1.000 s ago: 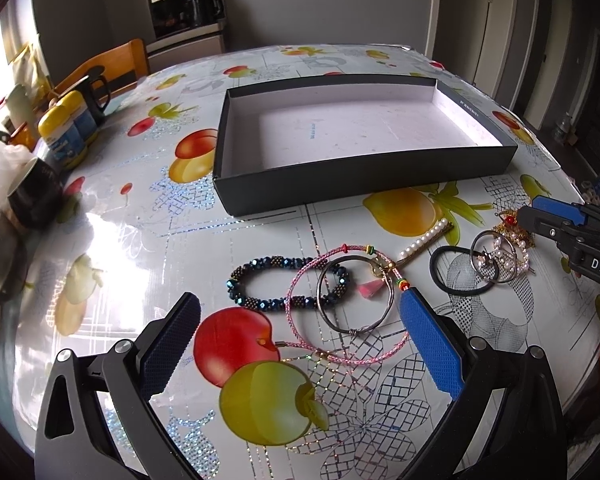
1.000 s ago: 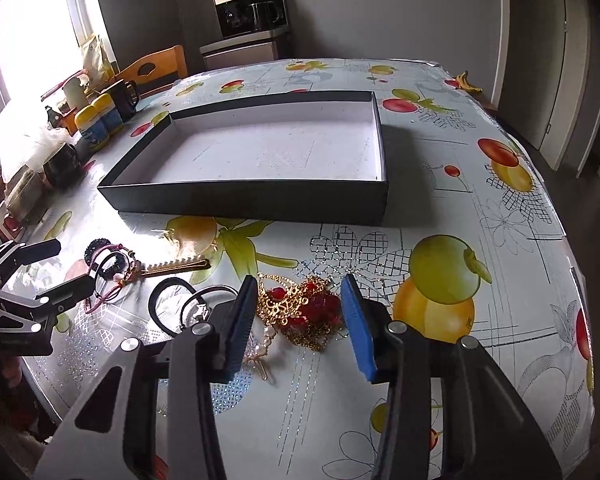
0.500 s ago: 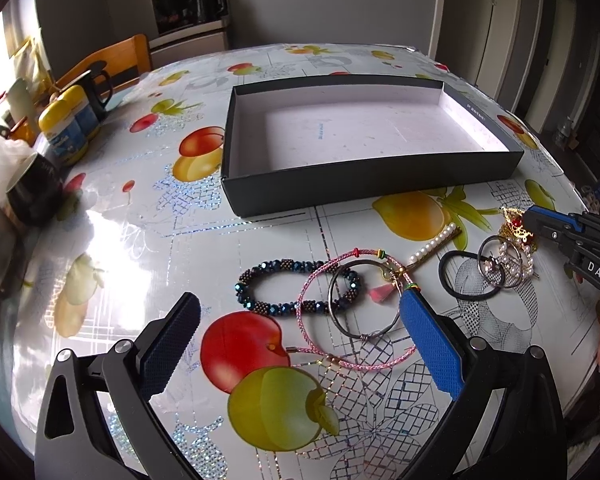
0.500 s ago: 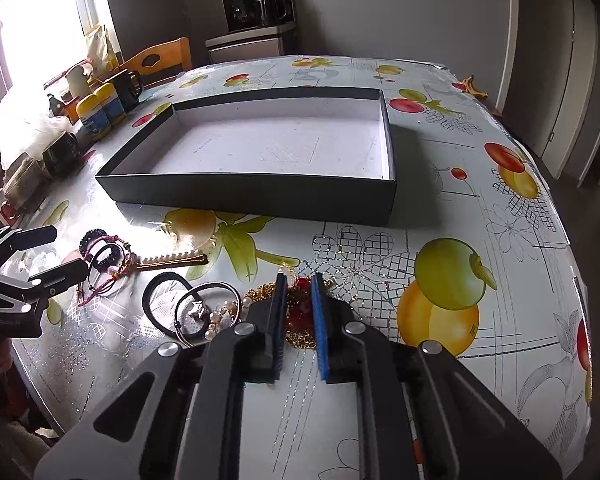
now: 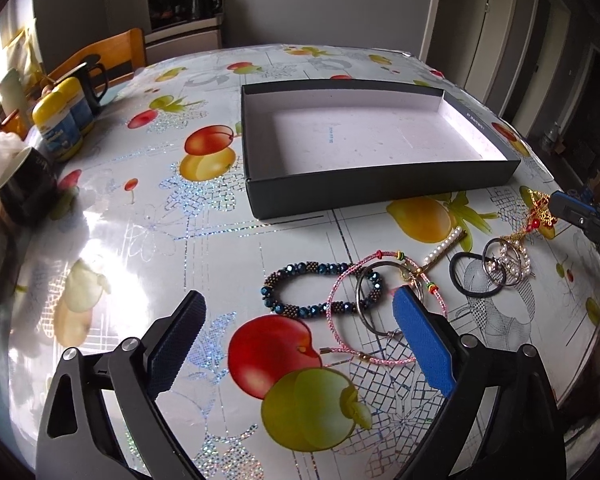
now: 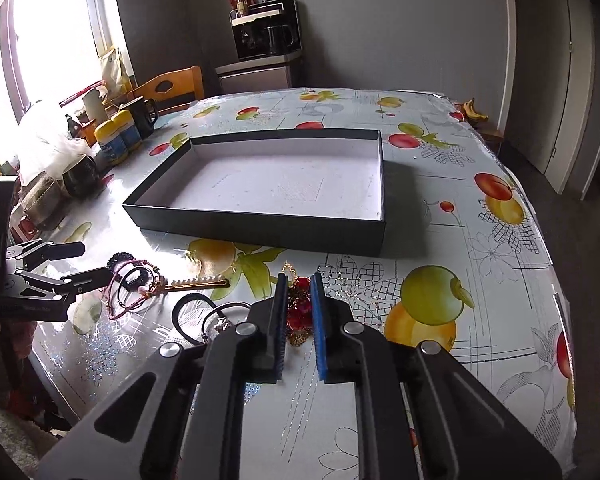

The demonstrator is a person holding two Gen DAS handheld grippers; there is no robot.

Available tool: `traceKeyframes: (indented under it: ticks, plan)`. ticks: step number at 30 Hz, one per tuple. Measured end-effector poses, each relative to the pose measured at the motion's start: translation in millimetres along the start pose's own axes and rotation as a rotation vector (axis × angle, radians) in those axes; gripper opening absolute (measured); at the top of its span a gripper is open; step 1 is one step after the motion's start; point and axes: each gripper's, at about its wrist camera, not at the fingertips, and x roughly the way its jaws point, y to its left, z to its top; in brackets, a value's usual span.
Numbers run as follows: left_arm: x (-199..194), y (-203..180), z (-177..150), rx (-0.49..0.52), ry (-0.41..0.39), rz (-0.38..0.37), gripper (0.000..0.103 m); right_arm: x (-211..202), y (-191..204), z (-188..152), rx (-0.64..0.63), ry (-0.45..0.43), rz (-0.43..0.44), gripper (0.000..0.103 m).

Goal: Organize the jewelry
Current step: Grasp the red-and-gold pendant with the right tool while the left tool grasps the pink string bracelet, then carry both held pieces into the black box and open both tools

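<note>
Across the fruit-print counter [image 6: 440, 184], your right claw [image 6: 300, 300] is pinching the gold-and-red ornament [image 6: 298, 312], needing carrying to the far box [image 6: 260, 236], while your left claw [image 5: 296, 336] is hovering wide, having just narrowed slightly, over the bracelets [image 5: 320, 292].

The fruit-printed plastic-covered desk [image 6: 480, 280] lies bare on its right half, from the shallow black cardboard box with white inside [image 6: 260, 236] out to the edge. The box is open on top; its low walls stand between the near strip and the far half. On the near strip lie a blue beaded bracelet [image 5: 300, 276], pink cord loops [image 5: 340, 300], a pearl hair clip [image 5: 446, 246], a black hair tie [image 5: 458, 280] and silver rings [image 5: 504, 264], close together. Along the left edge crowd yellow-lidded jars [image 5: 58, 120], black mugs [image 5: 24, 188] and a white plastic bag [image 6: 48, 136].
</note>
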Motion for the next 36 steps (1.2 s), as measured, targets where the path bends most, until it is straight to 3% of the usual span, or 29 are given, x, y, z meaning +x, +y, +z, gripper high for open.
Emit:
traceKeyframes:
  ticks: [2,9,11,19,23,27,28,36]
  plan:
    - [1,0,1,0.019,0.003,-0.02,0.06,-1,0,1,-0.004,-0.006,-0.002,0.011]
    - [9,-8,5,0.062,0.018,-0.055,0.039,-3,1,0,-0.004,-0.005,0.001,0.011]
    - [11,-10,5,0.068,0.026,-0.074,0.027,-3,1,0,-0.004,-0.006,0.001,0.011]
    - [18,-11,5,0.075,0.043,-0.074,0.024,-7,1,0,0.0,-0.015,0.009,0.011]
    - [19,-12,5,0.077,0.053,-0.097,0.011,-9,0,0,0.004,-0.023,0.011,0.011]
    - [21,-16,3,0.091,0.062,-0.101,0.008,-11,-1,1,0.009,-0.028,0.012,0.011]
    - [21,-16,3,0.089,0.061,-0.099,0.002,-11,-1,1,0.01,-0.03,0.013,0.011]
    - [0,-12,8,0.072,0.004,-0.125,0.002,-17,0,5,-0.005,-0.046,0.019,0.011]
